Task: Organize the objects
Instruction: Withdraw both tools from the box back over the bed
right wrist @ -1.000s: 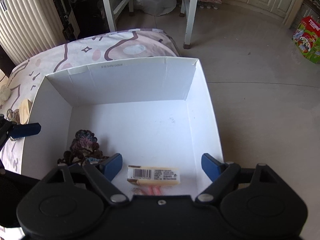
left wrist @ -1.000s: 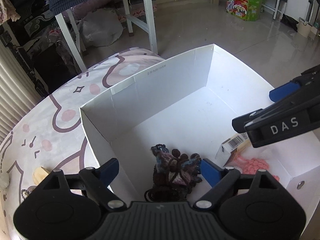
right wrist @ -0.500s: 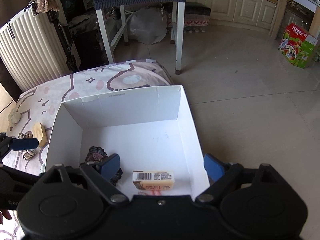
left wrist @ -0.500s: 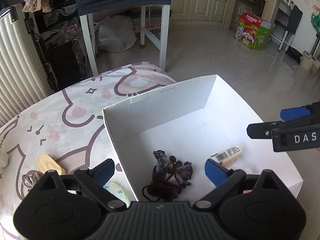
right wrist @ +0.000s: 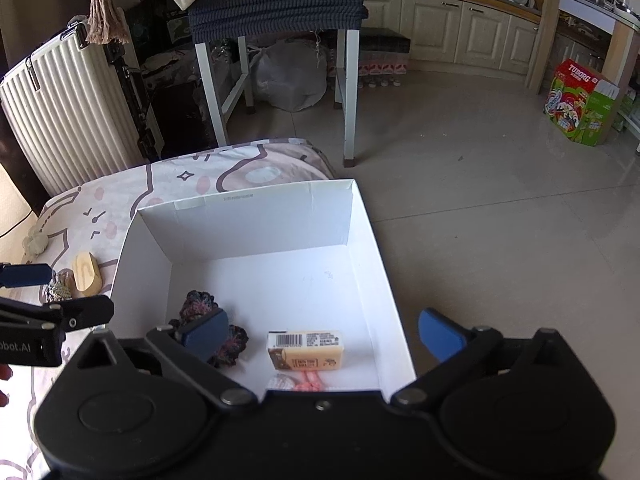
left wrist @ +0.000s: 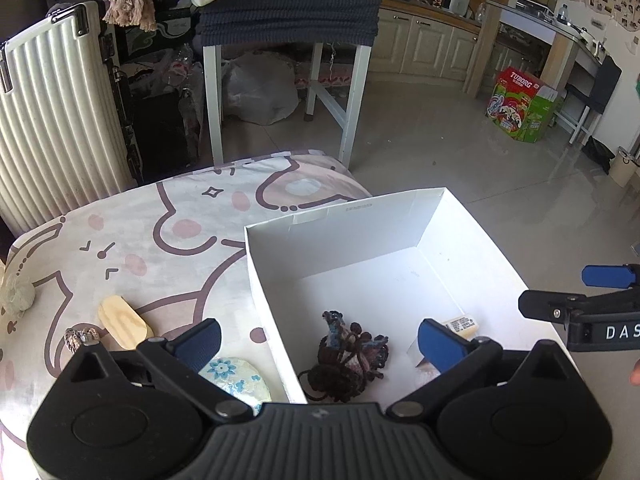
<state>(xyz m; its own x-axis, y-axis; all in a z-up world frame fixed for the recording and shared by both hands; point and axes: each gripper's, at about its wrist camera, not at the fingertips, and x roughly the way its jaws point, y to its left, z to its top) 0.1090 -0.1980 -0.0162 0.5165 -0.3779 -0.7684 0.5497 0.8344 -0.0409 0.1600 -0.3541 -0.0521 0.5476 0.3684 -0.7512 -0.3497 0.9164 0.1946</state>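
Observation:
A white cardboard box (left wrist: 340,236) (right wrist: 256,216) sits on a patterned bedspread. Inside lie a dark crocheted yarn piece (left wrist: 348,354) (right wrist: 200,304), a small barcoded packet (right wrist: 306,350) (left wrist: 462,324) and a pink item (right wrist: 308,382). On the bedspread left of the box lie a wooden block (left wrist: 124,322) (right wrist: 86,272), a blue-flowered pouch (left wrist: 236,380) and a braided ring (left wrist: 80,336). My left gripper (left wrist: 318,340) is open and empty above the box's left wall. My right gripper (right wrist: 322,334) is open and empty above the box.
The bedspread (left wrist: 160,240) ends just beyond the box, with tiled floor (right wrist: 500,200) beyond. A white-legged table (left wrist: 288,40), a ribbed white suitcase (left wrist: 52,120) and a green Tuborg carton (left wrist: 520,106) stand farther back. A white yarn ball (left wrist: 16,294) lies at the left.
Both grippers have drawn back and up from the box, so more of the bedspread and room shows. The yarn piece and packet stay in the box.

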